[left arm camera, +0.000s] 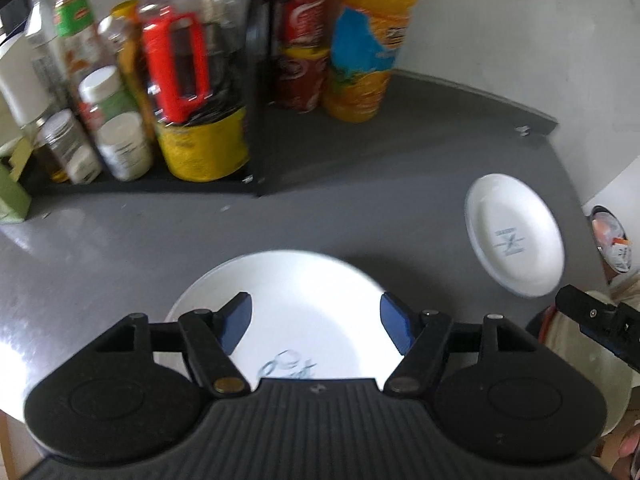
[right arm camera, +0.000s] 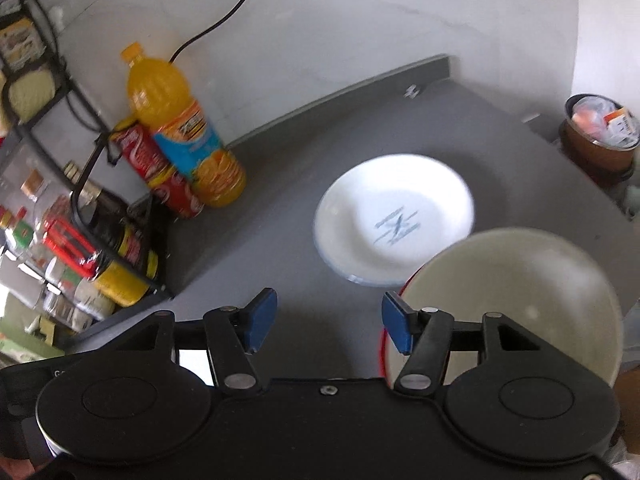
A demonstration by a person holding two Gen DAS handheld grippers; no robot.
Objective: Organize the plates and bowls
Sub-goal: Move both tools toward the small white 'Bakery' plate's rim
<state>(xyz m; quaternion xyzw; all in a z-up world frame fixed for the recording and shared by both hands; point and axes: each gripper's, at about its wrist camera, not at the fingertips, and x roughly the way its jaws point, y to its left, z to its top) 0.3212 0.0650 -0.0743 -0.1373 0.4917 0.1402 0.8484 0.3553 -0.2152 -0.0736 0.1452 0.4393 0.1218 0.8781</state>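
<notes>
I've got the left hand-held gripper [left arm camera: 316, 322] spread wide over a white plate w/ blue print [left arm camera: 280, 300] on the grey table [left arm camera: 120, 240], right hand-held gripper [right arm camera: 329, 320] also spread, empty, beside a cream red-rimmed bowl [right arm camera: 520, 292] near a second white printed plate [right arm camera: 394, 220].

A grey surface [right arm camera: 280, 208] runs into a corner of pale, plain walls [right arm camera: 360, 20], with a low grey upstand along the back. A black cable [right arm camera: 224, 20] hangs down the wall. To the left stands a black wire rack [left arm camera: 256, 120] crowded with bottles and jars. Bright light glares off the near surface.
</notes>
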